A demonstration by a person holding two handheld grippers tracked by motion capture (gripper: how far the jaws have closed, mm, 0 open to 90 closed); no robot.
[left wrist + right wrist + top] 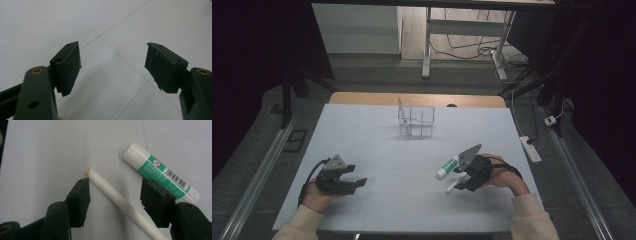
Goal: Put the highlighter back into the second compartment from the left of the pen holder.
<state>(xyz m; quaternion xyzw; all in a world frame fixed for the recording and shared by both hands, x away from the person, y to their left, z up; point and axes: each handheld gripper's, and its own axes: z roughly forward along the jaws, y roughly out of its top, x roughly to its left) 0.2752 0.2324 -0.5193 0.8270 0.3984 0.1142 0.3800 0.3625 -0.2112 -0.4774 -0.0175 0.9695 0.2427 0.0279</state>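
Two things lie on the white table (377,200) close to the right gripper (113,202): a thin white stick (117,197) and a glue stick (160,171) with a green label. The white stick lies flat between the gripper's two black jaws, slanting across the gap. The jaws stand apart and neither pad presses on it, so the claw is open with the stick lying loose inside. I think the gripper sits low like this so it can squeeze and pick the stick up.

The glue stick lies just beside the white stick, past the far jaw, and that jaw covers a bit of its end. It is near enough to get bumped when the jaws close.

Farther up the table stands a clear box (416,122) with walls inside. It looks like the place where such things may go.

Over on the other side, the left gripper (112,67) has its jaws wide open over bare table, holding nothing. It seems to be waiting.
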